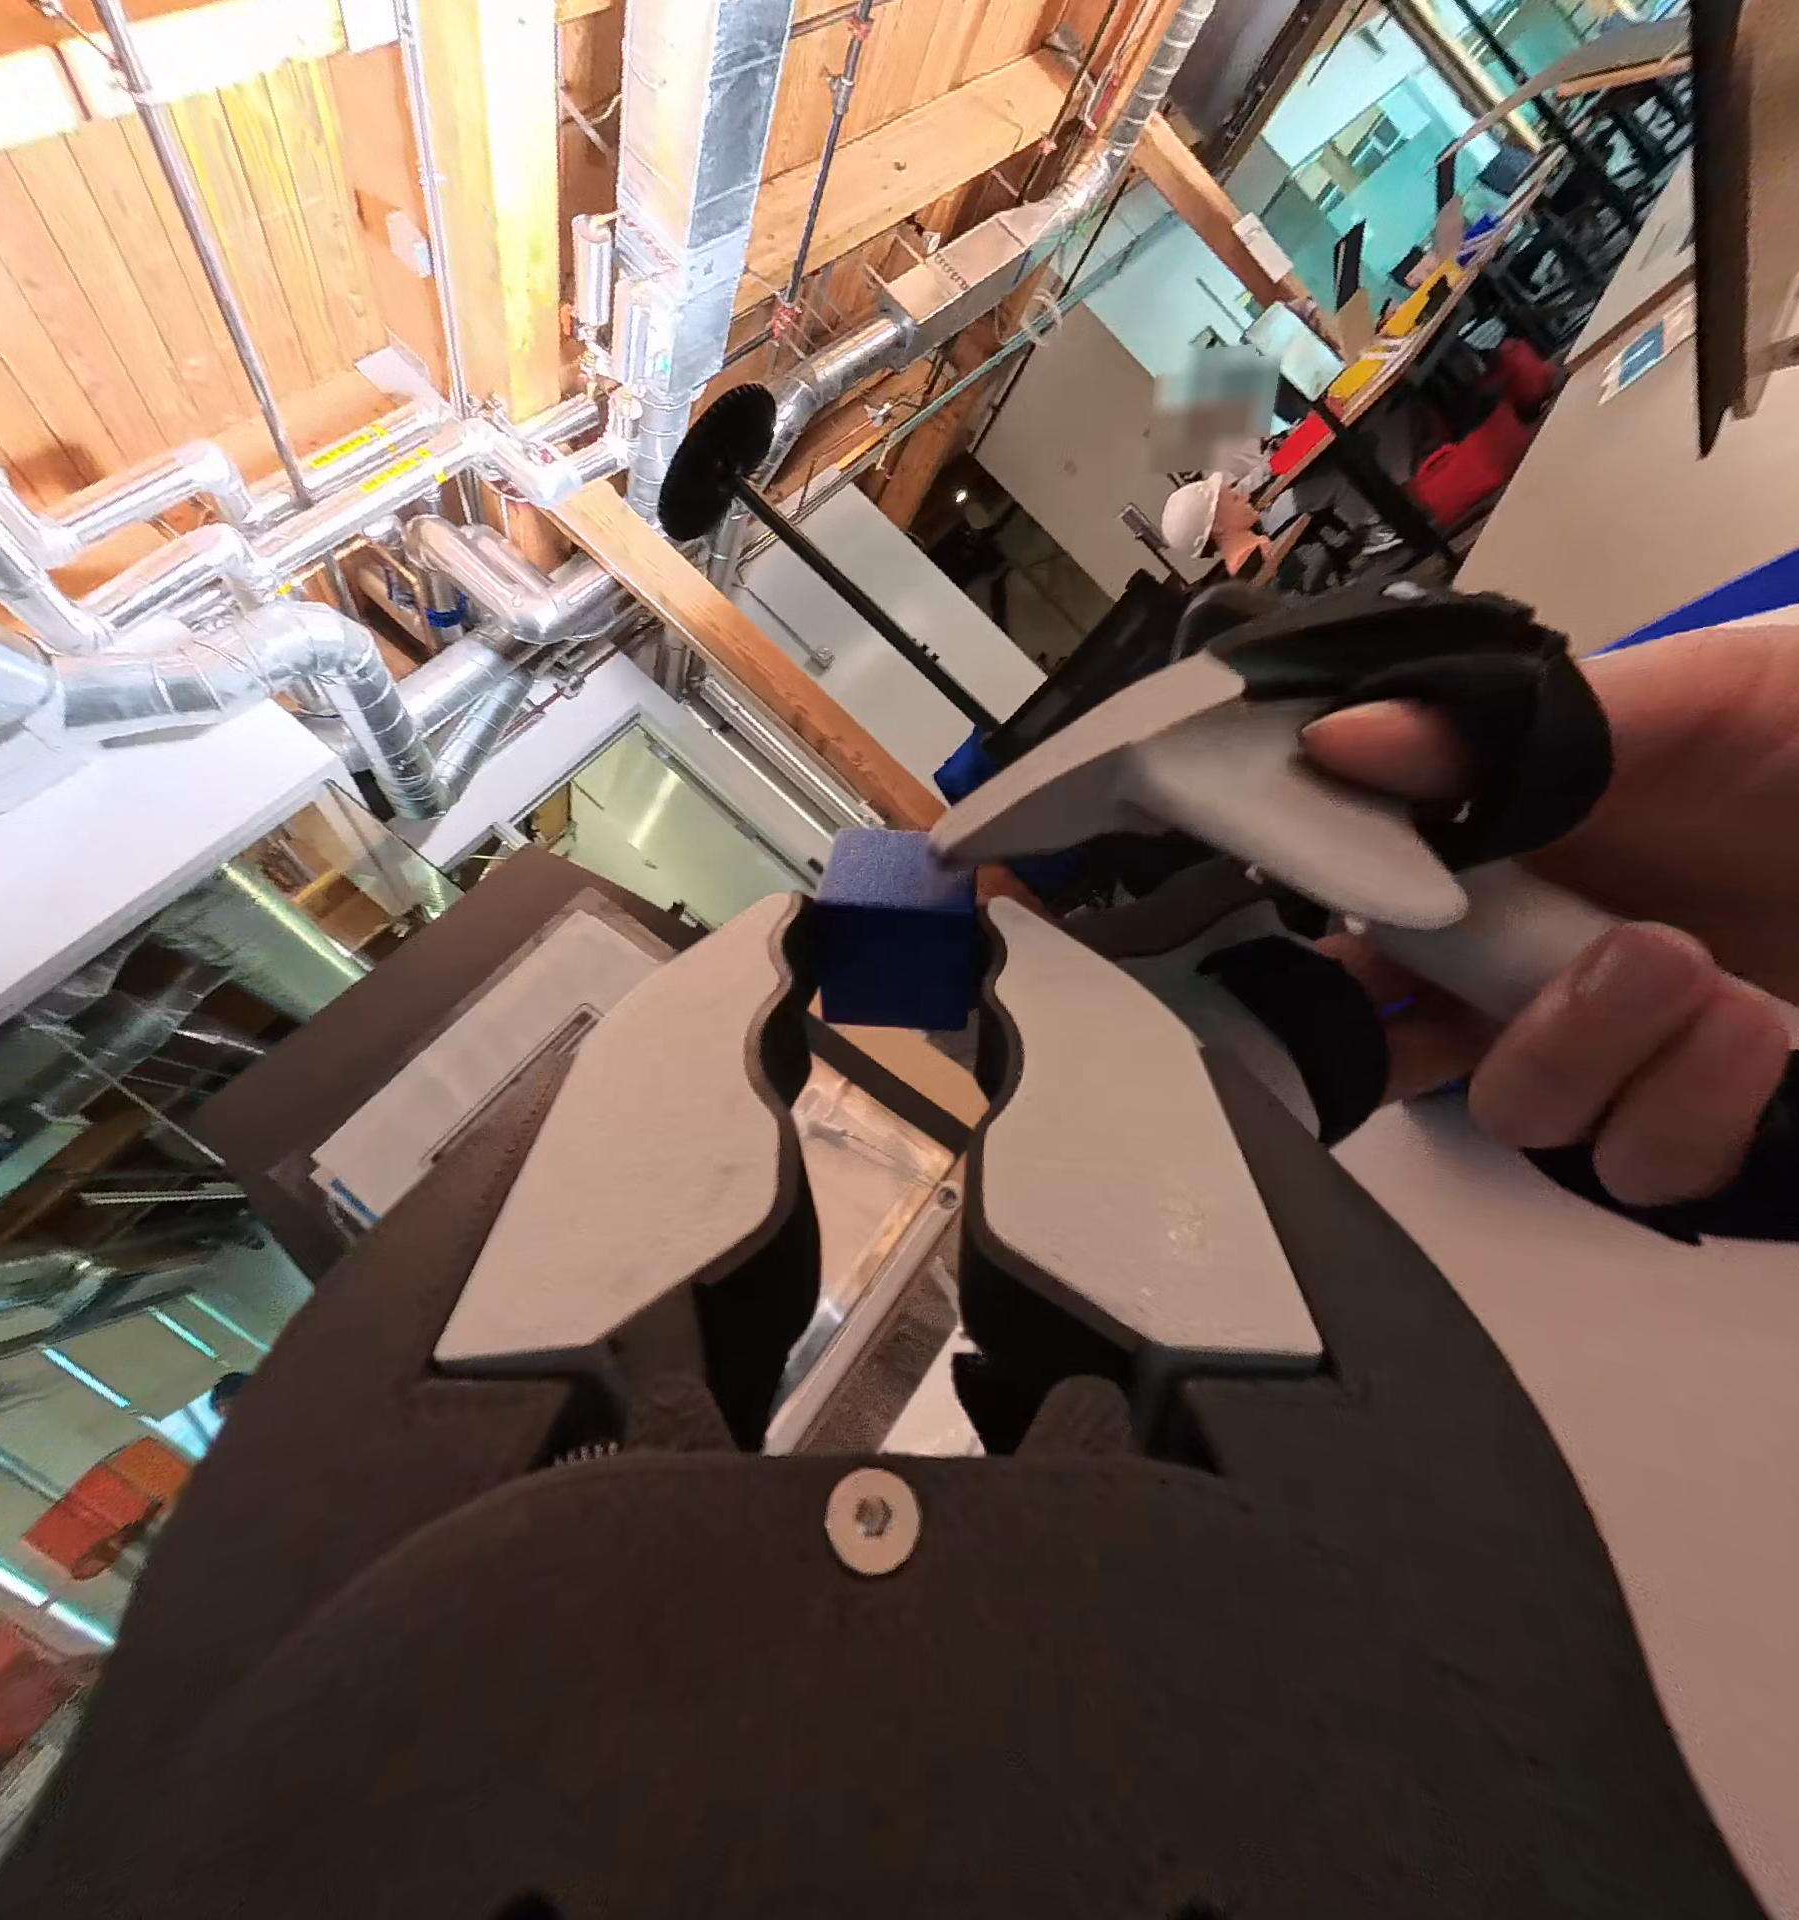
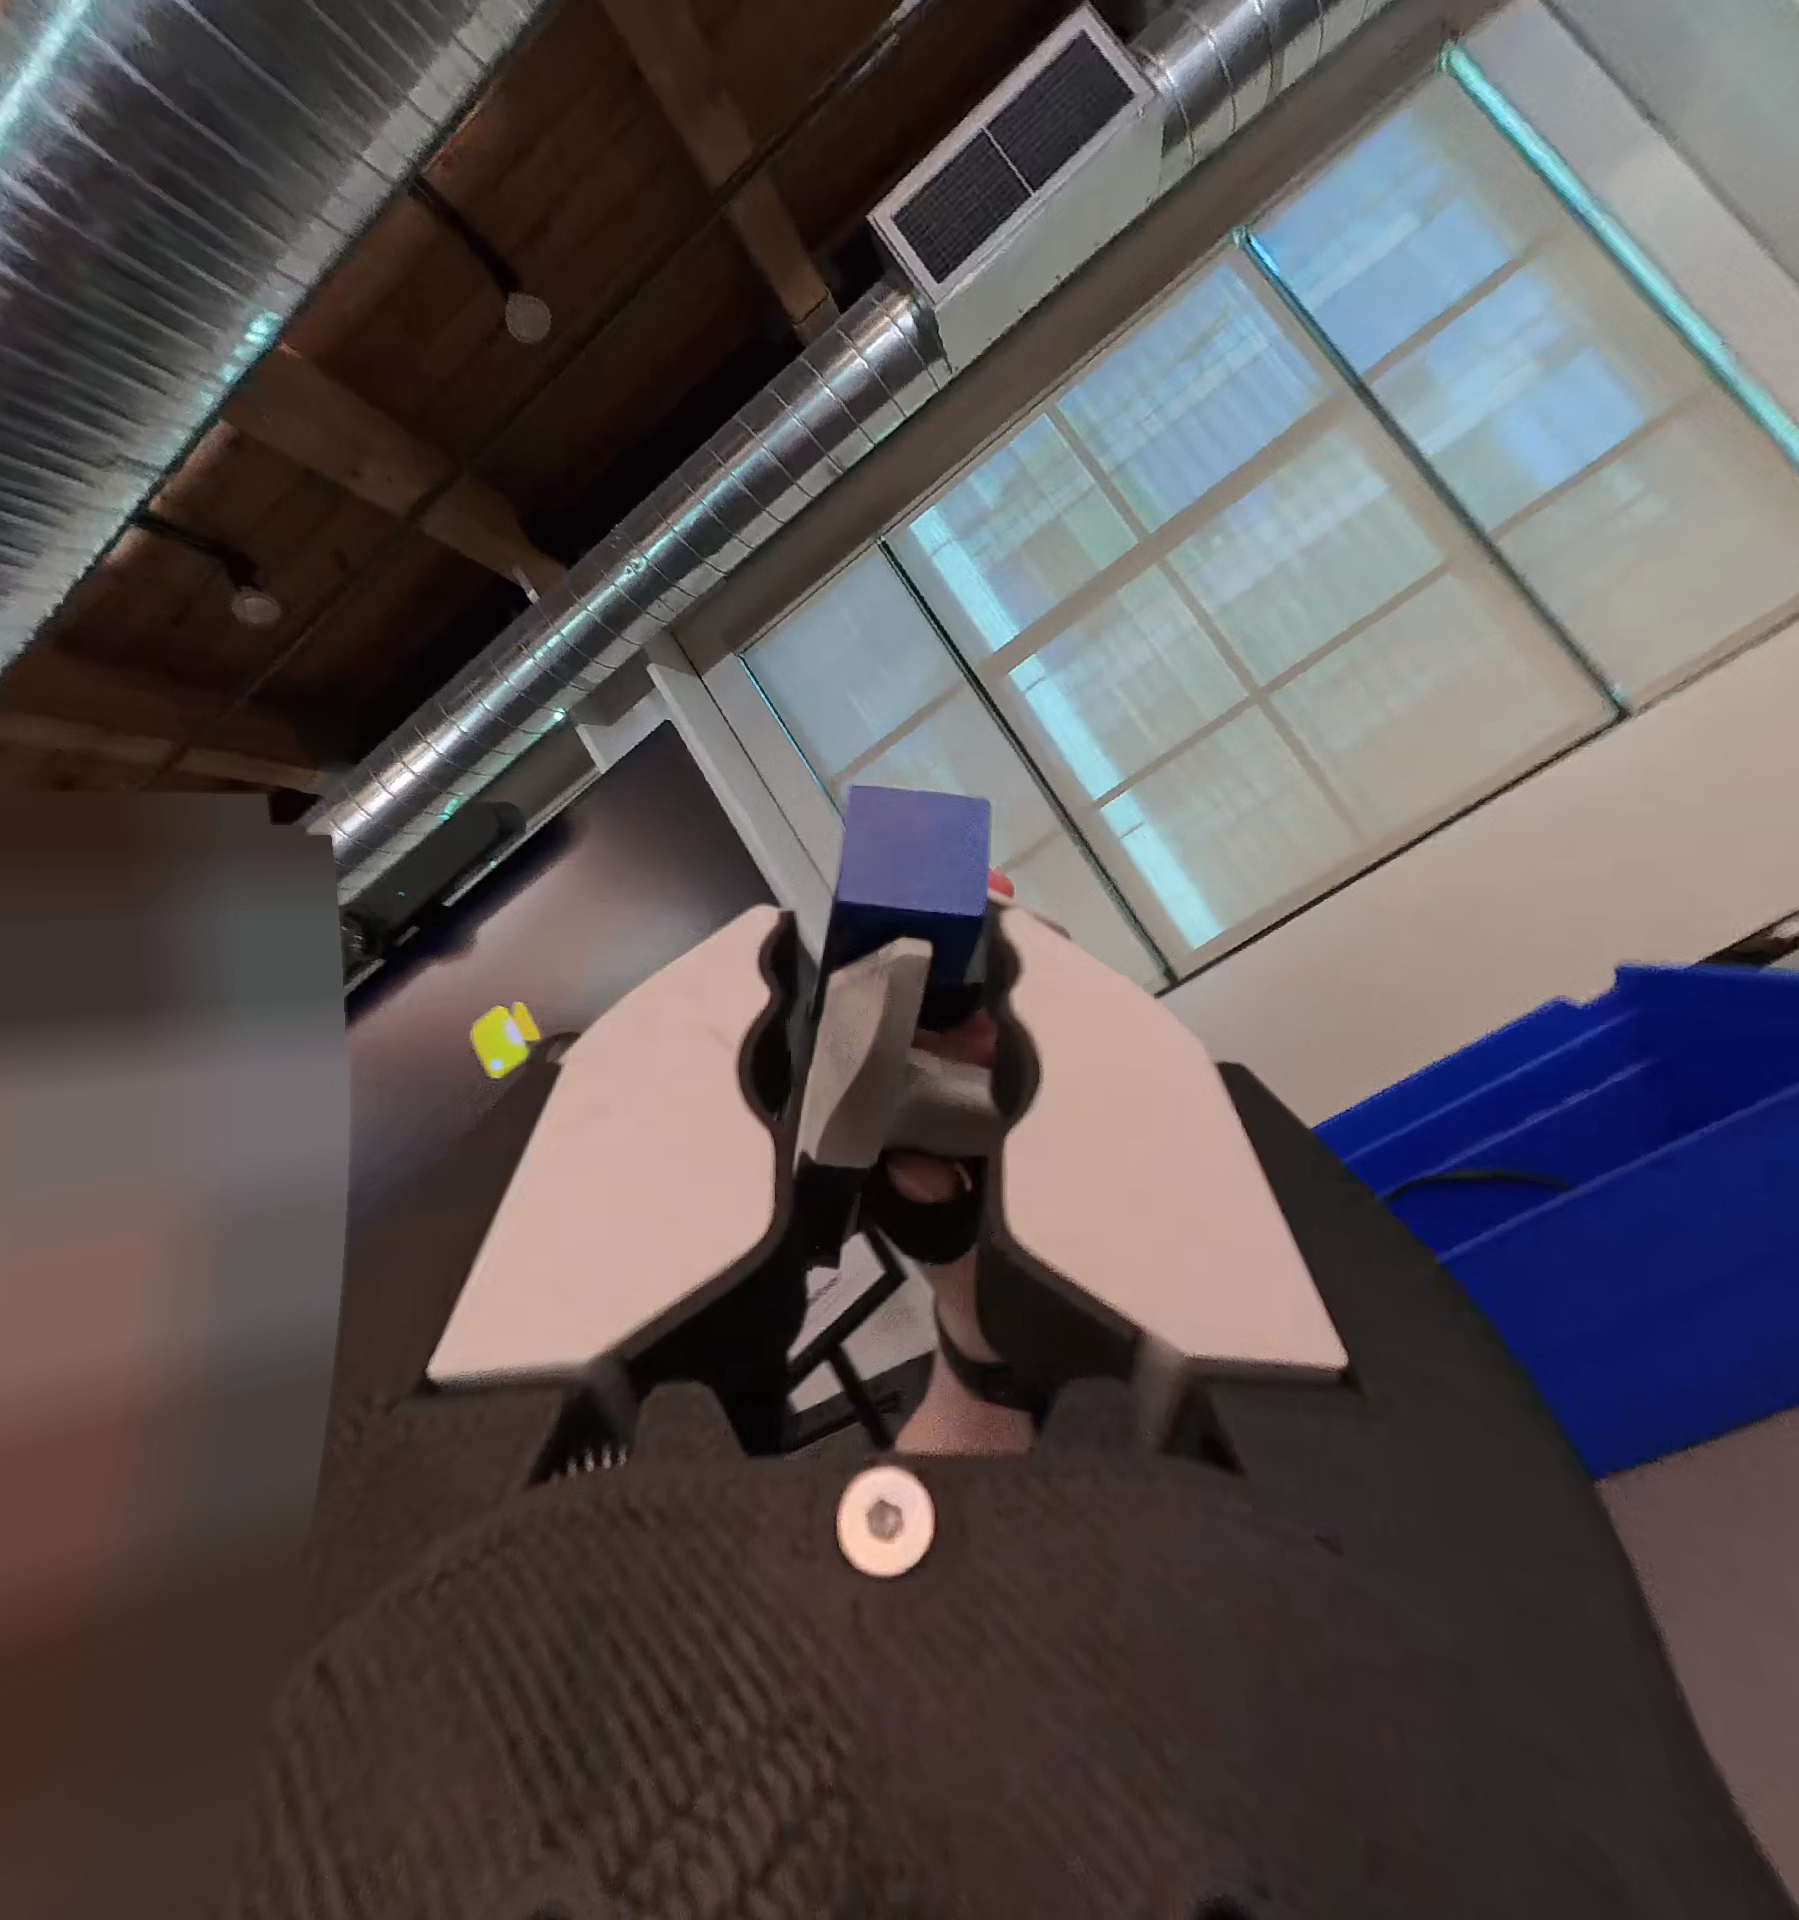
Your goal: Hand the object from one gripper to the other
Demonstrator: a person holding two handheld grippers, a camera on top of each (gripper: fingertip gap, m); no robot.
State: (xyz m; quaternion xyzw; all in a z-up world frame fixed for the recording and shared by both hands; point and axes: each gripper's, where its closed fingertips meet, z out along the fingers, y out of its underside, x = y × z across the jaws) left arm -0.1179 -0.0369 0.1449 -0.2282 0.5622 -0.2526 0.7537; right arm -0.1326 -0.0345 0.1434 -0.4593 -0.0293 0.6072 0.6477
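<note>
A blue cube [image 1: 895, 966] sits between the fingertips of my left gripper [image 1: 890, 925], which is shut on it and holds it up in the air. My right gripper comes in from the right, held by a gloved hand [image 1: 1653, 1039]. Its upper finger [image 1: 1134, 790] touches the cube's top far corner; its lower finger is mostly hidden. In the right wrist view the cube [image 2: 916, 862] stands between the tips of my right gripper [image 2: 890, 945], whose jaws stand slightly wider than the cube. The left gripper's grey finger [image 2: 859, 1039] shows edge-on under the cube.
A blue plastic bin [image 2: 1601, 1143] stands on the white table [image 1: 1601, 1455] to the right. A small yellow object [image 2: 500, 1039] lies on a dark surface to the left. A cardboard box [image 1: 1768, 208] is at the upper right. A person in a white hard hat [image 1: 1201, 514] is far off. The grippers are tip to tip, or close to it.
</note>
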